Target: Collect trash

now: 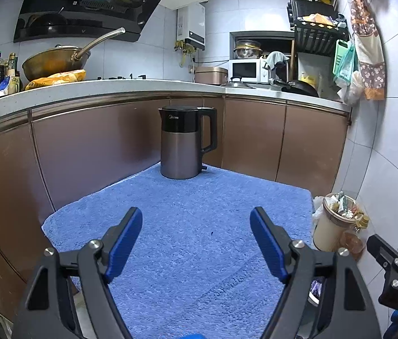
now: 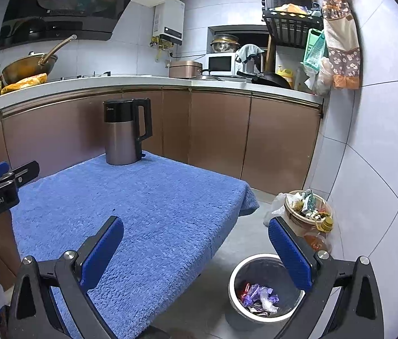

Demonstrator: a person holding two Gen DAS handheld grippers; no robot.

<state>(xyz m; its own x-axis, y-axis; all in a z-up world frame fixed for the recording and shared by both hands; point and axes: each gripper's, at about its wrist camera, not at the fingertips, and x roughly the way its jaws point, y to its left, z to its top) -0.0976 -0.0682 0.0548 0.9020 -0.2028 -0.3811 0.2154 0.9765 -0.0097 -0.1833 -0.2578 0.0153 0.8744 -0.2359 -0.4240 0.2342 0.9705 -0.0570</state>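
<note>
My left gripper (image 1: 196,240) is open and empty above the blue towel-covered table (image 1: 187,212). My right gripper (image 2: 196,248) is open and empty over the table's right front edge (image 2: 153,197). A round grey bin (image 2: 266,288) stands on the floor below the right gripper, with crumpled purple, red and white wrappers (image 2: 258,296) inside. No loose trash shows on the towel. The left gripper also shows at the left edge of the right wrist view (image 2: 4,180), and the right one at the right edge of the left wrist view (image 1: 396,262).
A black and steel electric kettle (image 1: 184,141) (image 2: 126,132) stands at the table's far end. A second, overfull bin (image 2: 309,209) (image 1: 337,220) with a bottle beside it sits by the right wall. Brown cabinets and a cluttered counter (image 1: 142,87) run behind.
</note>
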